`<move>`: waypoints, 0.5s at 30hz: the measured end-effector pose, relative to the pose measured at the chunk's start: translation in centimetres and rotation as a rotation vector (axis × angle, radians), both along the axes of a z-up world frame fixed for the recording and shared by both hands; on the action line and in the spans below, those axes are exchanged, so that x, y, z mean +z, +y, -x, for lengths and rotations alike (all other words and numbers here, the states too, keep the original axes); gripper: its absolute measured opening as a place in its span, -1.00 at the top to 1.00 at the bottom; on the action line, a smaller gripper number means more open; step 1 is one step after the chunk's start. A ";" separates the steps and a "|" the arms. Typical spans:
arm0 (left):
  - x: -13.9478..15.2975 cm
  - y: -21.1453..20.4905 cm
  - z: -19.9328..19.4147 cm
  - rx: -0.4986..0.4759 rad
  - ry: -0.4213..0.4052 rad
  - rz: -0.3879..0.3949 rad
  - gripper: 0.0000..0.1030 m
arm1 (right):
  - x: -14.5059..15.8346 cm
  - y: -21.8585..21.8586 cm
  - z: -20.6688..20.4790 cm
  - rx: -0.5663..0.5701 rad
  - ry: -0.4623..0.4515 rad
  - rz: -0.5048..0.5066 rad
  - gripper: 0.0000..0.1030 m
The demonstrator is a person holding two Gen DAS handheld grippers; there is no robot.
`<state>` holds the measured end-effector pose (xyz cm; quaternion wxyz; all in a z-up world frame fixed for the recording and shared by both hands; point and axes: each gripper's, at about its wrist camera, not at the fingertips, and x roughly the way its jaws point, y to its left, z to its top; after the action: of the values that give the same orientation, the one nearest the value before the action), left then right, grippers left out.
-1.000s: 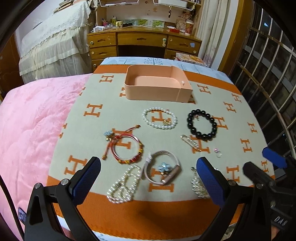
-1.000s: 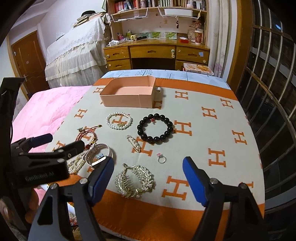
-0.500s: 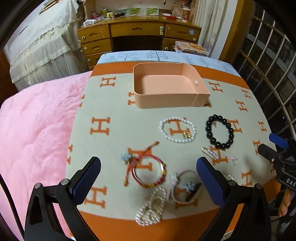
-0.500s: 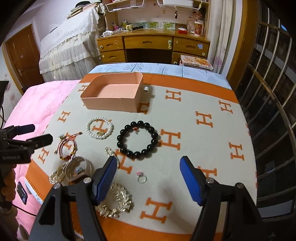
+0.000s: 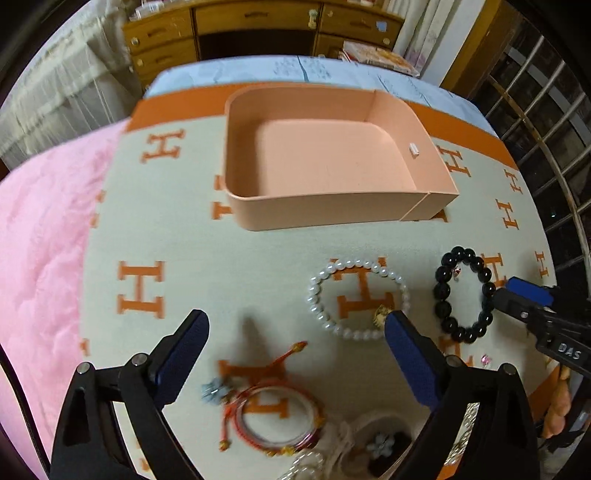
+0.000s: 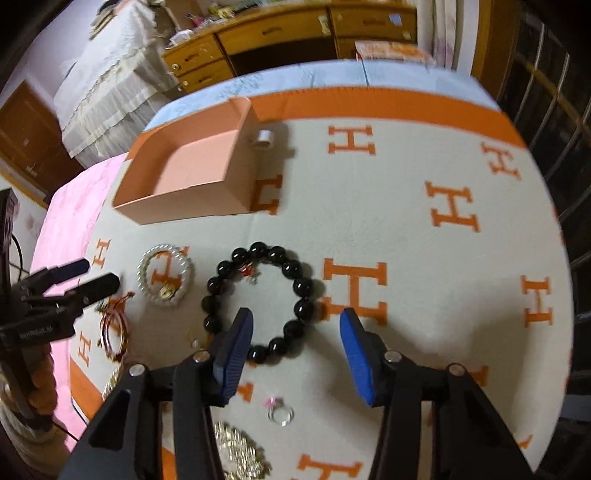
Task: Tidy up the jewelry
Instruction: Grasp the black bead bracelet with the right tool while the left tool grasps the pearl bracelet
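Both grippers have dropped closer: right gripper [image 6: 295, 345] closing, empty, framing black bracelet [image 6: 258, 301]; left gripper [image 5: 295, 354] wide, closing, empty; box [image 5: 332, 206] unfilled

Both tongs dipped nearer; right tongs [image 6: 295, 345] closing, seemingly empty.

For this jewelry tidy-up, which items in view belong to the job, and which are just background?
Part of the job:
- peach box
- black bead bracelet
- pearl bracelet
- red cord bangle
- ring
- gold leaf piece

Just lying about:
- wooden desk
- pink quilt
- H-pattern blanket
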<state>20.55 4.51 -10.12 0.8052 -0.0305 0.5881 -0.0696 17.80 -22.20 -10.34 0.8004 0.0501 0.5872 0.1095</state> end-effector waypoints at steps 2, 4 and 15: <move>-0.5 -0.4 -0.6 -0.007 0.012 0.006 -0.73 | -0.7 0.1 -0.8 -0.007 0.019 0.020 0.10; -0.9 -1.0 -1.0 -0.025 0.021 -0.003 -0.55 | -1.2 0.3 -1.1 -0.003 0.036 0.029 0.21; -2.8 -2.8 -2.5 -0.071 0.082 -0.057 -0.11 | -1.3 2.1 -0.9 0.065 -0.017 0.144 0.36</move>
<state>23.01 1.68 -12.96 0.7780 0.0107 0.6231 -0.0802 18.74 -20.08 -11.62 0.8029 -0.0276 0.5881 0.0933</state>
